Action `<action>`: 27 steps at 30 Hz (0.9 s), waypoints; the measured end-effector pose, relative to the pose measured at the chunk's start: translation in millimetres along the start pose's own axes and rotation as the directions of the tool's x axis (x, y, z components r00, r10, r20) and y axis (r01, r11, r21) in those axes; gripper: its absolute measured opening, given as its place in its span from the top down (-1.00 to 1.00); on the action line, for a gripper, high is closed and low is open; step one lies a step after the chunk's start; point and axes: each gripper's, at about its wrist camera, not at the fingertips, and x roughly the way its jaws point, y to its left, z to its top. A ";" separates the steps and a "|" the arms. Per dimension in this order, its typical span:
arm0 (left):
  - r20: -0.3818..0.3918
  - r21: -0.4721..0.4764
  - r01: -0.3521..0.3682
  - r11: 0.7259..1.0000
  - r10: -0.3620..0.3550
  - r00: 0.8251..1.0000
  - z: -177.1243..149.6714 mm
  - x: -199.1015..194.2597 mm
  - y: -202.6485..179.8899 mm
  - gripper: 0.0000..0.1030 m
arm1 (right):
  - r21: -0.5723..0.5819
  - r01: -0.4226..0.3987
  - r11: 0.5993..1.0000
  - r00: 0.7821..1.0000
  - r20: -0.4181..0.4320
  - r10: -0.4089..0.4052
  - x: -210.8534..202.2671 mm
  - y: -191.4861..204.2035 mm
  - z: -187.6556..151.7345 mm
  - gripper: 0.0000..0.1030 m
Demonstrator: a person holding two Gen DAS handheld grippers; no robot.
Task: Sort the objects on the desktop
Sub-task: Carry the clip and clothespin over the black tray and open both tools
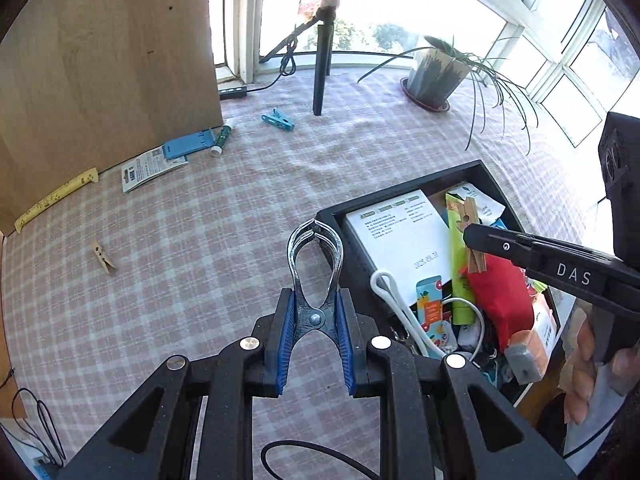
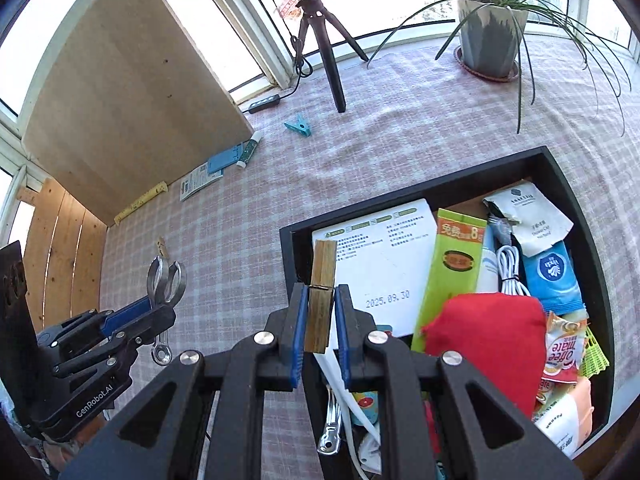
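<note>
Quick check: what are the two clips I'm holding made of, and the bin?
Clip in the left gripper: the clear clip looks like glossy see-through plastic with a metal pivot pin. Clip in the right gripper: the wooden peg, matte, grain visible, with a wire spring. The black bin is smooth and matte, probably plastic.

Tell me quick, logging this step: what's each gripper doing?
Left gripper: closed on the clear clip.
Right gripper: closed on the wooden clothespin.

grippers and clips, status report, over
Left gripper shut on metal clip. Right gripper shut on wooden clothespin, over black tray. Nothing in the way.
</note>
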 end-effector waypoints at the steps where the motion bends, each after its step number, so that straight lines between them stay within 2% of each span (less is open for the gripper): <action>1: 0.000 0.016 0.011 1.000 -0.011 1.000 0.5 0.8 -13.4 0.63 | 0.014 0.008 1.000 1.000 0.009 -0.008 -7.2 -11.8 0.4 0.73; 9: -0.010 0.124 0.071 0.990 -0.070 0.997 10.1 12.9 -106.3 0.63 | 0.106 0.065 0.992 0.996 0.057 -0.072 -49.0 -93.6 6.9 0.73; 14: -0.008 0.169 0.070 0.983 -0.070 0.998 19.7 20.2 -146.7 0.63 | 0.135 0.078 0.988 0.994 0.069 -0.087 -56.5 -122.3 12.1 0.73; 19: 0.006 0.201 0.064 0.977 -0.067 0.998 28.4 25.7 -169.7 0.61 | 0.138 0.074 0.988 0.994 0.071 -0.085 -55.9 -134.4 14.2 0.73; 20: 0.001 0.205 0.074 0.976 -0.076 0.997 29.5 25.9 -172.2 0.58 | 0.136 0.058 0.989 0.995 0.076 -0.069 -55.9 -135.6 14.5 0.71; 21: -0.011 0.200 0.081 0.976 -0.080 0.997 31.1 27.4 -173.1 0.21 | 0.137 0.042 0.990 0.996 0.076 -0.053 -55.7 -136.9 15.0 0.69; 22: -0.013 0.186 0.083 0.979 -0.082 0.997 31.9 27.8 -171.8 -0.18 | 0.146 0.039 0.989 0.997 0.066 -0.049 -55.2 -138.4 15.4 0.58; 23: 0.007 0.174 0.082 0.981 -0.085 0.996 31.9 26.0 -169.6 -0.19 | 0.155 0.043 0.987 0.997 0.063 -0.053 -55.5 -139.5 15.6 0.43; 24: 0.018 0.175 0.072 0.982 -0.076 0.997 31.6 24.7 -168.6 -0.12 | 0.157 0.046 0.987 0.996 0.071 -0.058 -57.0 -140.0 14.9 0.39; 27: 0.017 0.178 0.050 0.983 -0.054 0.998 31.0 24.7 -163.9 -0.10 | 0.148 0.044 0.988 0.996 0.073 -0.055 -58.1 -139.5 16.6 0.38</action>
